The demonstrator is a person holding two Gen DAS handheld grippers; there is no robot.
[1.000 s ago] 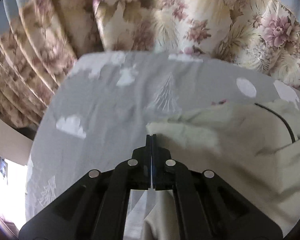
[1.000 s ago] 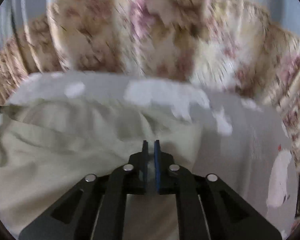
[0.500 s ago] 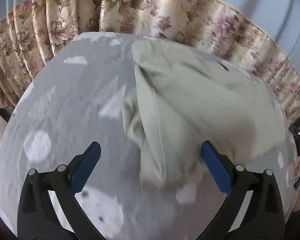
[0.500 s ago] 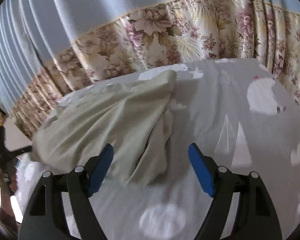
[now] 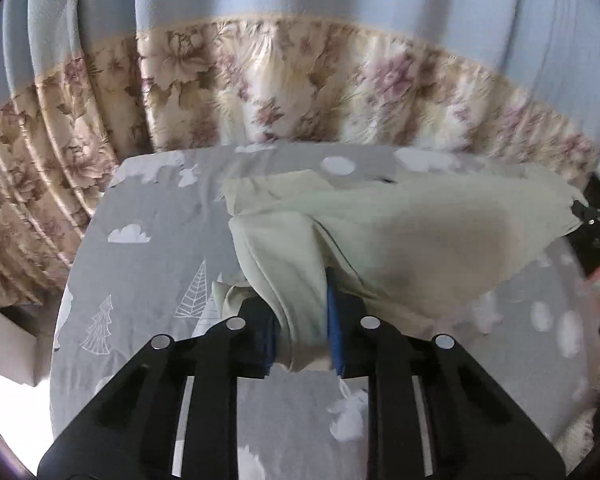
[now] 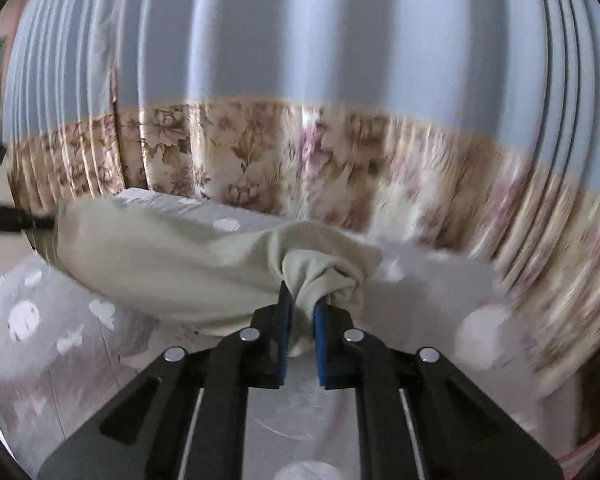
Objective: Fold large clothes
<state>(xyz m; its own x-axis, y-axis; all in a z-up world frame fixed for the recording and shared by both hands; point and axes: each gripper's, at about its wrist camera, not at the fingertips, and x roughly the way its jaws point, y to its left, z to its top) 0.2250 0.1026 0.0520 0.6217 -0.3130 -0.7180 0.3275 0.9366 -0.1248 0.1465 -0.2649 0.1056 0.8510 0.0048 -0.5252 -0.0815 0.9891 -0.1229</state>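
Garment: pale cream-green garment, large and soft, stretched between the two grippers above a bed, sagging in the middle with its far edge trailing toward the curtain.
Left gripper: left gripper has a bunched fold of the garment between its blue pads; the jaws are closing, nearly together, and the cloth fills the narrow gap.
Right gripper: right gripper pinches a gathered corner of the garment; its jaws are closing too, with only a thin wad of cloth between them.
Bed: grey bedsheet printed with white clouds, trees and rabbits lies under the cloth.
Backdrop: curtain, plain blue above and floral beige below, hangs just behind the bed.
Sharpness: right wrist view is blurred toward its edges.
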